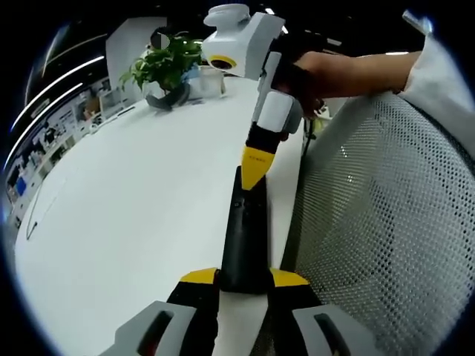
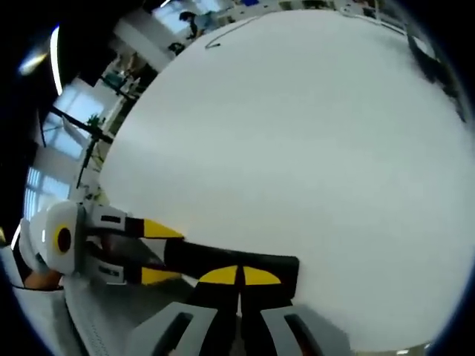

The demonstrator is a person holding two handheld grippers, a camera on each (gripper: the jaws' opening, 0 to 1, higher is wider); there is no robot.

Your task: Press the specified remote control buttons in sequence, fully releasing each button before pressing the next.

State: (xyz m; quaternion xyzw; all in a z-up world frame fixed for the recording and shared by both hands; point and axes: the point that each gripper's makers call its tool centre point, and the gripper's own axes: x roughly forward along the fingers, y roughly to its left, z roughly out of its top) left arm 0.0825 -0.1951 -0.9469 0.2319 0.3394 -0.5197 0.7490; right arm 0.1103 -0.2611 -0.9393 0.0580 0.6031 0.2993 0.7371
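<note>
A slim black plastic remote control (image 1: 245, 237) was held at the lower centre of the left gripper view, over the edge of the white bench (image 1: 133, 222), clamped at its near end between the yellow-tipped fingers of the left gripper (image 1: 243, 280). The right gripper (image 1: 256, 169), its fingers closed together, was pressed tip-down on the far end. The remote was judged rigid, light and smooth, best gripped by its long side edges.

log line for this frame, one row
left gripper: shut on remote | right gripper: shut, tips on remote's far end | remote: lying on table | stage: pressing
</note>
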